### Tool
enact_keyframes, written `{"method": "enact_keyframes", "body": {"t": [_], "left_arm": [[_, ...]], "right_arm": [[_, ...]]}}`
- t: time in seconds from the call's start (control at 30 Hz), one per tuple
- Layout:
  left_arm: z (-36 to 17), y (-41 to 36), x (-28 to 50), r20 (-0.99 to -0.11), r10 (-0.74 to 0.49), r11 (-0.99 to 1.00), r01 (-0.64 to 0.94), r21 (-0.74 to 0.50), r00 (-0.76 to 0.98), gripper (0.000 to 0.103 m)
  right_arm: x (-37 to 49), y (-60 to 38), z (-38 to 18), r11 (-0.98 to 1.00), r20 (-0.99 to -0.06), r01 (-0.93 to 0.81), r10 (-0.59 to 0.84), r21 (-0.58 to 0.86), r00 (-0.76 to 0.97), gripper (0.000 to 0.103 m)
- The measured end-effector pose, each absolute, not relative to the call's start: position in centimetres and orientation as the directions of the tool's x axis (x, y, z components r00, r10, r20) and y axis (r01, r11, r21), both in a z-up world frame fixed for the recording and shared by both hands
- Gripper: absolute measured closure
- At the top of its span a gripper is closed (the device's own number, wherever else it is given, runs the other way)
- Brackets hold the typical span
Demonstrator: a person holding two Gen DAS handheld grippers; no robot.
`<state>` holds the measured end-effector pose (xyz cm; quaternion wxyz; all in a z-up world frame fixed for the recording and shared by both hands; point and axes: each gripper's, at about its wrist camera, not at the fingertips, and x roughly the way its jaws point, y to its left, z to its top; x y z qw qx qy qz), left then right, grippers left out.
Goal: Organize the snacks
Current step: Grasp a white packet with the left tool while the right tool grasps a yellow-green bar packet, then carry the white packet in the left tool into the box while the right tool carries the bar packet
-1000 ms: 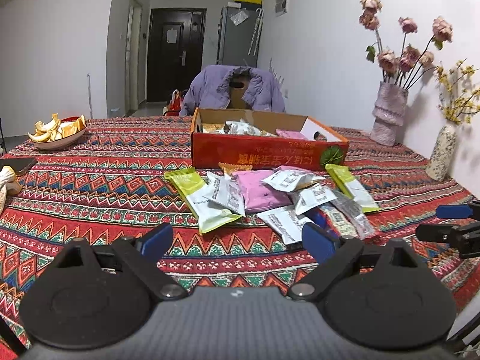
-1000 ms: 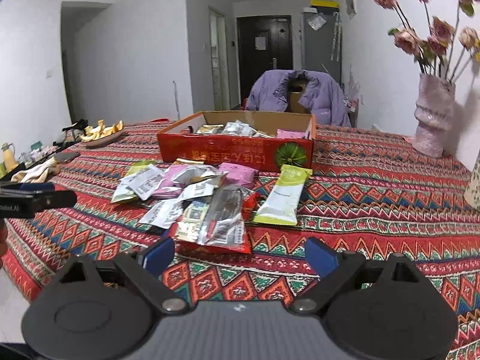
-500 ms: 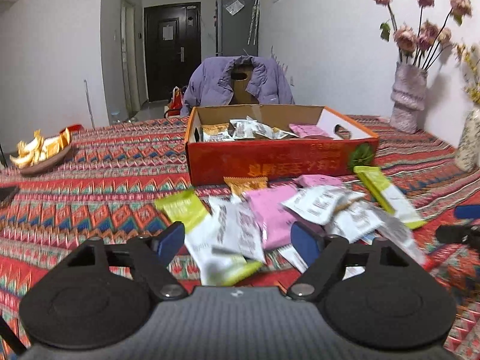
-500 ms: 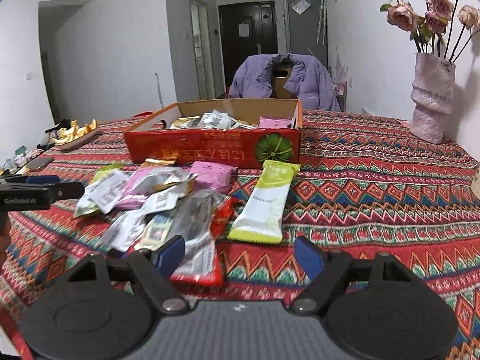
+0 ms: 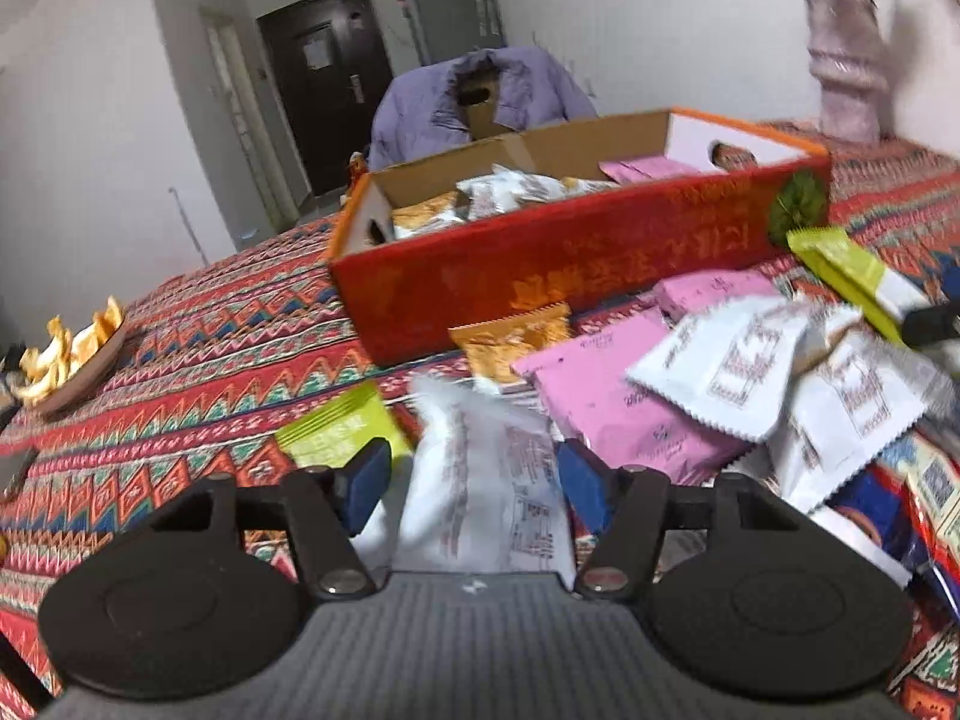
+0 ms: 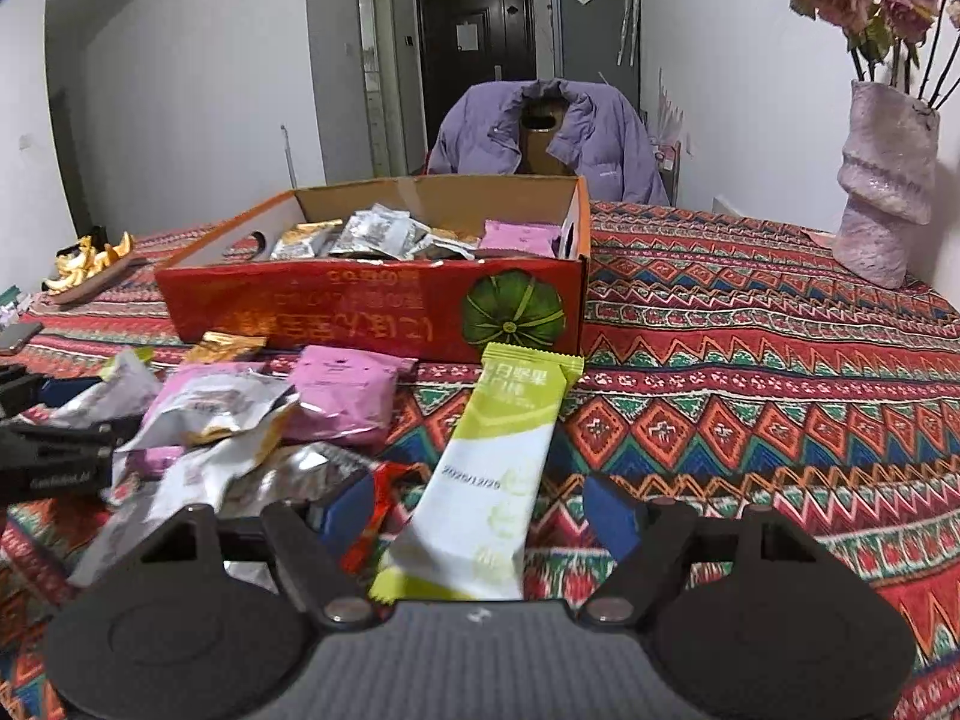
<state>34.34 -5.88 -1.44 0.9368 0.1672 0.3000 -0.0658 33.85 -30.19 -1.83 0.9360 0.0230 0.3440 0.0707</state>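
A red cardboard box holds several snack packets on the patterned tablecloth. A pile of loose packets lies in front of it. My left gripper is open, with a white packet lying between its blue fingertips. My right gripper is open, with a green-and-white stick packet lying between its fingertips. Pink packets and more white packets lie in the pile. The left gripper shows at the left edge of the right wrist view.
A plate of orange peels stands at the far left. A pink vase with dried roses stands at the far right. A chair with a purple jacket is behind the box.
Both grippers have moved forward and down to the pile. The white packet now lies between the left fingertips and the green-and-white packet between the right ones. The left view has tilted.
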Motion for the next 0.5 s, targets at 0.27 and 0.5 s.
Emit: {"method": "enact_keyframes", "body": {"t": [0.27,0.5], "left_arm": [[-1.6,-6.9,33.4,-0.573,-0.009,0.915,0.238,0.325,0.819,0.054],[0.2,-6.0,31.6,-0.568,-0.038,0.943,0.218,0.252,0.822,0.056]], "right_arm": [[36.2,-30.6,-3.0,0.992,-0.651,-0.090,0.124,0.086,0.749,0.046],[35.5,-30.5,-3.1,0.993,-0.649,-0.087,0.115,0.074,0.752,0.065]]}}
